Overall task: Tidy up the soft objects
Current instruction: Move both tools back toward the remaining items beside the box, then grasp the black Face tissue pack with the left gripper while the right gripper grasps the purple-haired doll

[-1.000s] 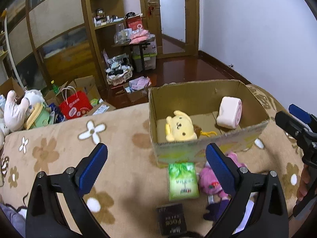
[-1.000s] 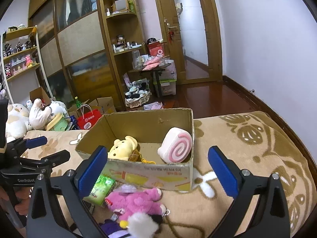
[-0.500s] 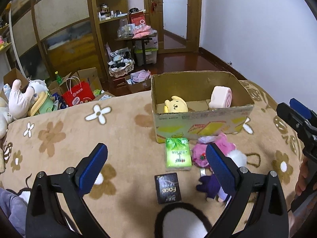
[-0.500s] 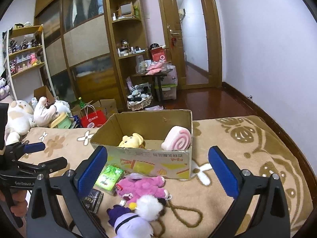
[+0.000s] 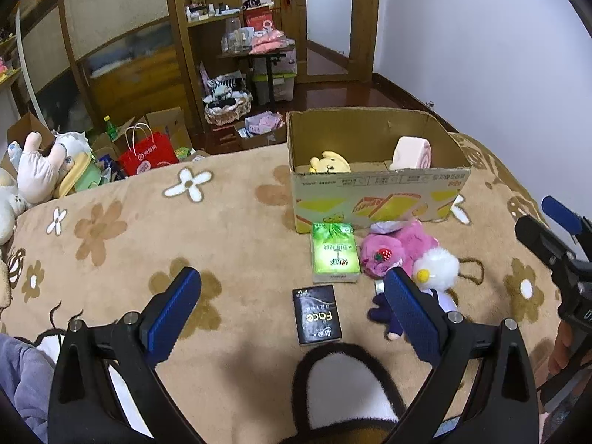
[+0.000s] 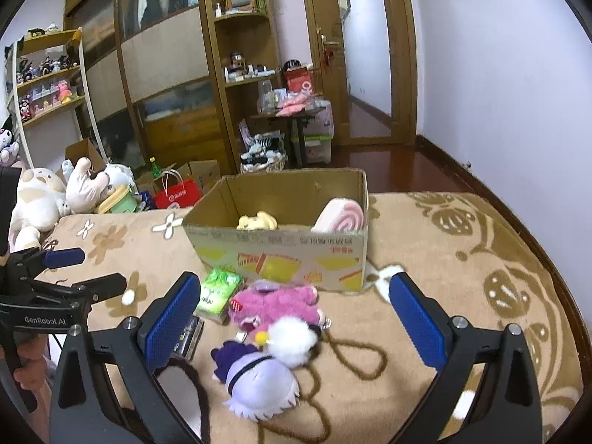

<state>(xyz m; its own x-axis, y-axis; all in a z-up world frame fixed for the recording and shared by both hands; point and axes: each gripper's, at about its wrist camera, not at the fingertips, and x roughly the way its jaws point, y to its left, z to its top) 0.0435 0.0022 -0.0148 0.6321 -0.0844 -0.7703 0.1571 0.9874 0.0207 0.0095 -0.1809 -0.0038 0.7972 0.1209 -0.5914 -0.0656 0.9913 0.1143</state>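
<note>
Both claws hang over a bed covered by a tan flowered blanket [image 5: 229, 229]. The left claw [image 5: 292, 314] is spread wide with nothing between its blue pads, and the right claw [image 6: 292, 318] is just as wide and also empty.

A cardboard box [image 5: 377, 196] stands open on the far right part of the blanket. Inside it, a yellow plush [image 5: 329, 161] lies at the left and a pink roll-shaped cushion [image 5: 410, 153] leans at the right.

Just in front of the box lies a green tissue pack [image 5: 335, 253], touching the box's near wall. Right of it, a pink plush [image 6: 277, 301] lies on its side beside the pack. Nearer still, a white fluffy ball [image 6: 292, 340] rests against a purple and white plush [image 6: 259, 381], with a brown cord [image 6: 355, 355] looping off to the right.

A black packet [image 5: 316, 318] lies flat on the blanket near the green pack, a little apart from it. At the near edge, a white shape with a dark furry rim [image 5: 340, 388] shows.

Far left, several large stuffed animals [image 6: 48, 196] are piled at the bed's edge, with a red paper bag [image 5: 148, 155] on the floor beyond.
</note>
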